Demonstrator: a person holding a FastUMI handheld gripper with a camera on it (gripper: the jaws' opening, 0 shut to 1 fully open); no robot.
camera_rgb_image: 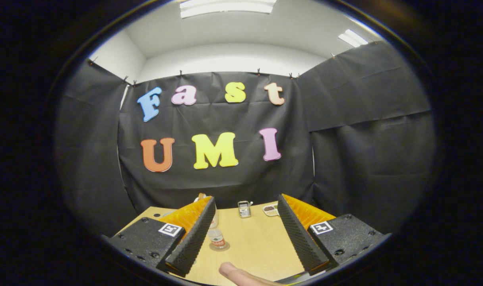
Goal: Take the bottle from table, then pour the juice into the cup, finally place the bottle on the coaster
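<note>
Hovering wide apart and empty above the pale wooden table (257, 242), the gripper (245, 230) frames the small clear plastic bottle (217, 238) already standing on the round brown coaster (220, 247); seemingly only withdrawal remains.

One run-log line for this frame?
claw: open, empty, above table | bottle: upright on coaster, between fingers | finger: near table edge
</note>
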